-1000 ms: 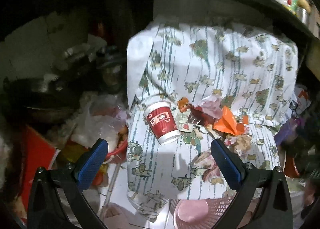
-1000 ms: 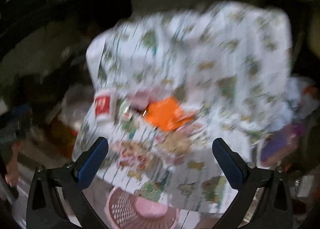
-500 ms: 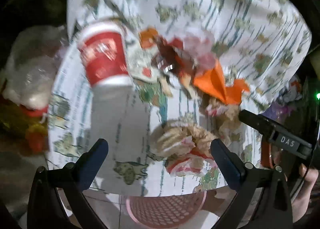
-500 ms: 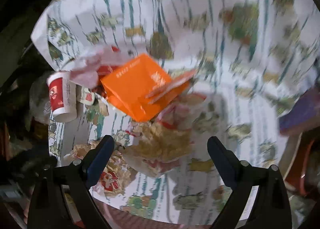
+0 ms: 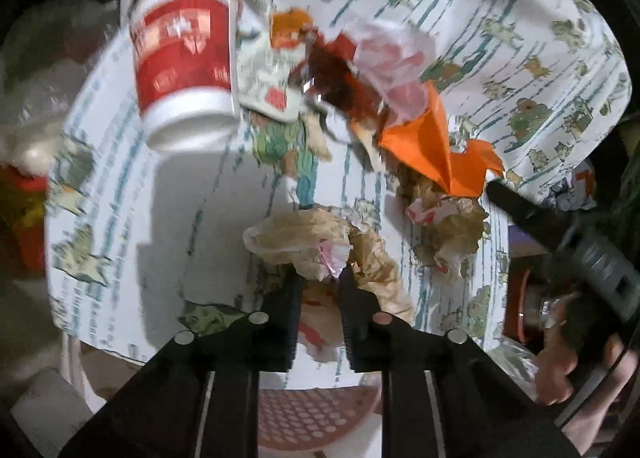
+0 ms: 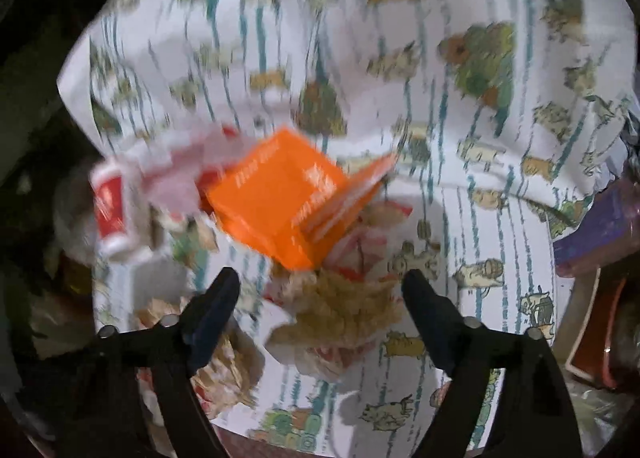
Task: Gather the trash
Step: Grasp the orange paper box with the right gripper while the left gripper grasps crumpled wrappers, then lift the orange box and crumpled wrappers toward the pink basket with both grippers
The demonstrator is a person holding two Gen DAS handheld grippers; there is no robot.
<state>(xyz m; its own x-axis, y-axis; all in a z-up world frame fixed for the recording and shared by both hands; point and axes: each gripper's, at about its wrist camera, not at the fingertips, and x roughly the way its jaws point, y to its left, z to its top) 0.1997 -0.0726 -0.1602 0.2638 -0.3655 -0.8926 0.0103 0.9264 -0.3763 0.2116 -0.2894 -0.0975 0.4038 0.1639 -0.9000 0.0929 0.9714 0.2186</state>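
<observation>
My left gripper points down at the table, its jaws closing and pinching a crumpled brown paper wrapper. Beyond it lie a red-and-white paper cup on its side, an orange paper carton and a pink plastic wrapper. My right gripper is open and closing, straddling a second crumpled wrapper without pressing on it. The orange carton lies just past that wrapper and the cup is at the left. The left gripper's wrapper shows at lower left.
A white tablecloth with a cartoon print covers the table and rises at the back. A pink perforated basket sits below the near table edge. A hand holds the right gripper at the right. Clutter and bags crowd the left side.
Both grippers came down close to the trash pile. The left jaws went from wide open to pinched on the brown wrapper. The right jaws narrowed a little around the second wrapper.
</observation>
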